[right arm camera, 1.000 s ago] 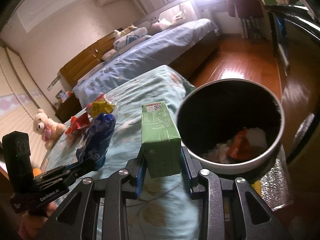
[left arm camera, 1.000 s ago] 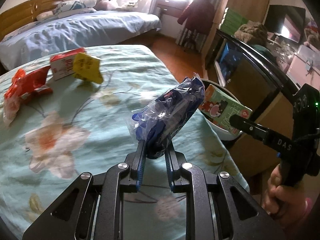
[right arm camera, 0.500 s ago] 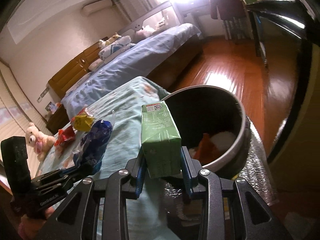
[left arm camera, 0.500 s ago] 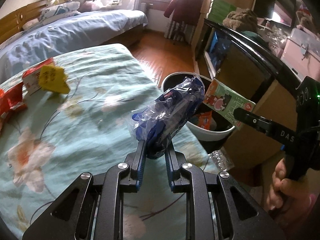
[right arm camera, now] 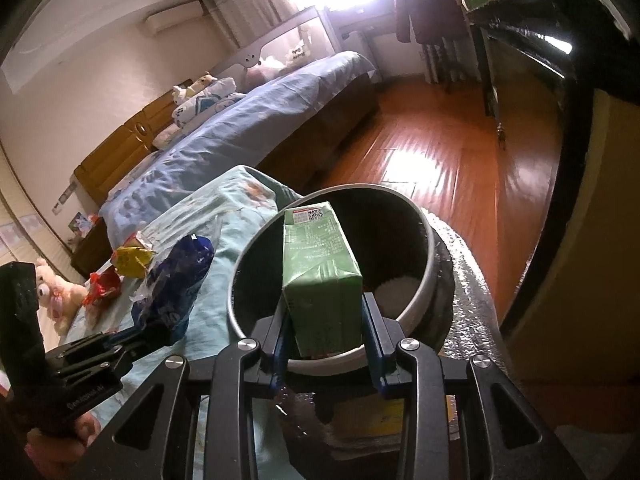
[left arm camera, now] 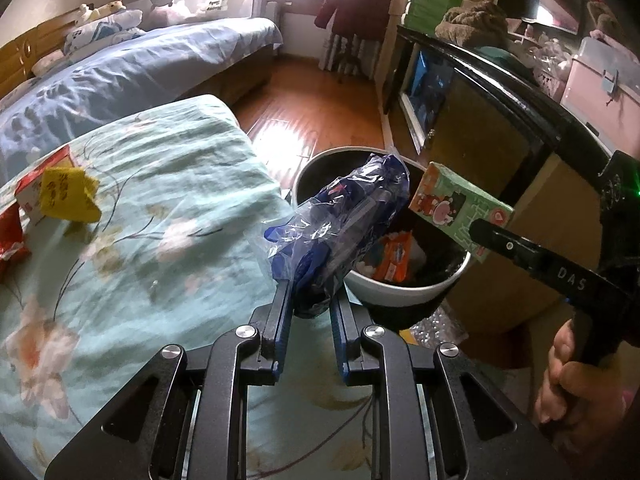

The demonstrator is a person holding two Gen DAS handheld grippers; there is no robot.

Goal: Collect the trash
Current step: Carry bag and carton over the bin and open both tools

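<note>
The crumpled blue and clear plastic wrapper [left arm camera: 340, 232] sits pinched between the narrowly set jaws of your left gripper [left arm camera: 308, 300], its upper end reaching over the near rim of the trash bin [left arm camera: 400, 292]. The green drink carton [right arm camera: 320, 280] stands upright in your right gripper [right arm camera: 326, 344], whose jaws are closed against its two sides, and it hangs right over the open mouth of the bin; in the left wrist view that same carton shows its pictured face, tilted above the bin's far side. Inside the bin you can see an orange packet [left arm camera: 396, 256] and some white paper against the dark liner. The bin stands on the wooden floor [right arm camera: 440, 160], just beside the edge of the floral turquoise cloth [left arm camera: 140, 220]. Well back on that cloth lie a yellow wrapper [left arm camera: 68, 196], touching a red and white box [left arm camera: 40, 172] behind it, and a red packet [left arm camera: 10, 236] at the left edge. Beyond the cloth is a bed with a blue cover [left arm camera: 120, 76], and a dark cabinet [left arm camera: 480, 92] stands to the right of the bin. Your right hand [left arm camera: 576, 384] grips that gripper's handle at the lower right.
</note>
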